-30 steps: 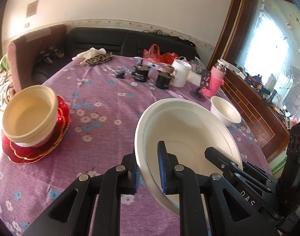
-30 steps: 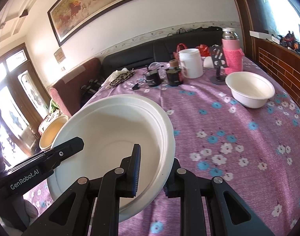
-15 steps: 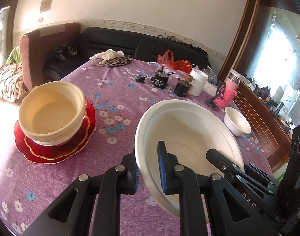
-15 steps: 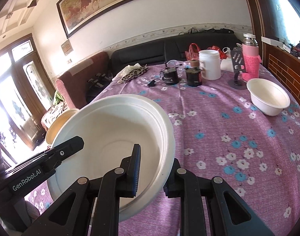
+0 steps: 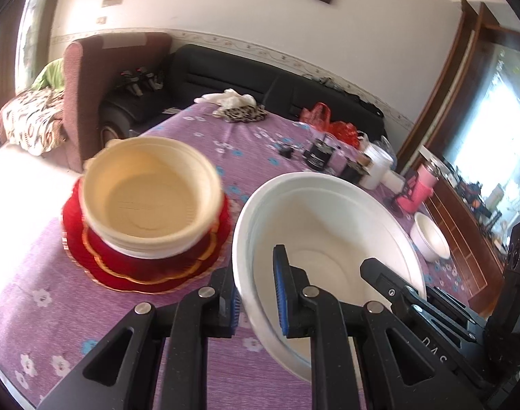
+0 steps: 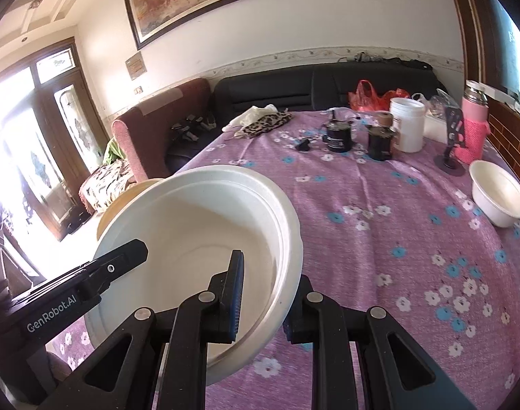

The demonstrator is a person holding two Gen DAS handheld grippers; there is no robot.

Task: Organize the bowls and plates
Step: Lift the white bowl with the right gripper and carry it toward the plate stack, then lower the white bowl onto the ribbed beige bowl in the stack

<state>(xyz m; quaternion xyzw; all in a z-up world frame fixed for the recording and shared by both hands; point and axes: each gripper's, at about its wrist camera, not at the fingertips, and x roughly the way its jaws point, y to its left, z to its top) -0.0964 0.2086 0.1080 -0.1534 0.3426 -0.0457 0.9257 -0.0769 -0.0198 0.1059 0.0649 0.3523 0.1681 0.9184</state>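
A left gripper (image 5: 258,294) clamps the near rim of a large white bowl (image 5: 331,225) held above a purple floral tablecloth (image 5: 38,266), while the right gripper (image 5: 406,294) reaches in from the bowl's far side. Just beside it, a cream bowl (image 5: 150,194) sits stacked on red scalloped plates (image 5: 130,266)

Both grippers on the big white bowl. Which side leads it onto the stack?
Left. The left gripper clamps the big white bowl on the rim beside the cream bowl stack; the right gripper holds the far rim.
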